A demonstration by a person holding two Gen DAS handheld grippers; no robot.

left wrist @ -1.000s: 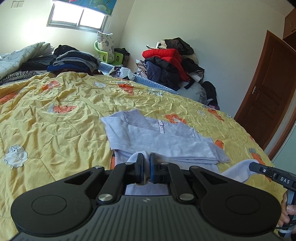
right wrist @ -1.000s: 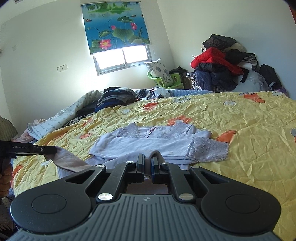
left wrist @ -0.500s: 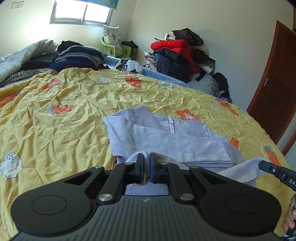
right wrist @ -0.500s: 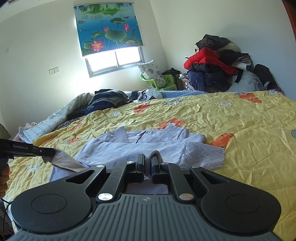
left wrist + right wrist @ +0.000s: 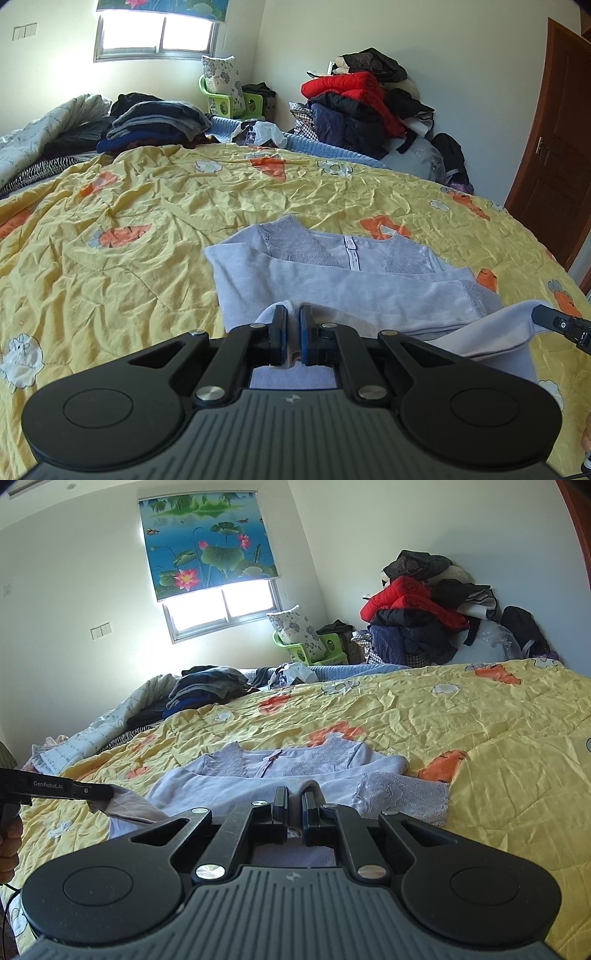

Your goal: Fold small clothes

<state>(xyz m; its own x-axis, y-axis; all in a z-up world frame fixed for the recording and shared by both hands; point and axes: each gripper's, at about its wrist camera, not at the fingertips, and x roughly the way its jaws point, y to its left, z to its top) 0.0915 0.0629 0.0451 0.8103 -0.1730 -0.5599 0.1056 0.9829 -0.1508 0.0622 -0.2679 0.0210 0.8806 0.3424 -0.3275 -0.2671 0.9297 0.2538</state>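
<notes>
Both grippers, left gripper (image 5: 291, 334) and right gripper (image 5: 293, 814), clamped on hem of lilac top (image 5: 369, 291), spread at 12 o'clock on yellow quilt (image 5: 110, 277). Light, limp, stretchy; grip hem corners, keep taut.

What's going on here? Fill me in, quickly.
A person is folding a lilac top on a bed with a yellow quilt, using two handheld grippers. The left gripper and the right gripper are each shut on the top's near hem, lifting it towards the collar. The sleeves already lie folded across the body. Other clothes are heaped by the far wall.
</notes>
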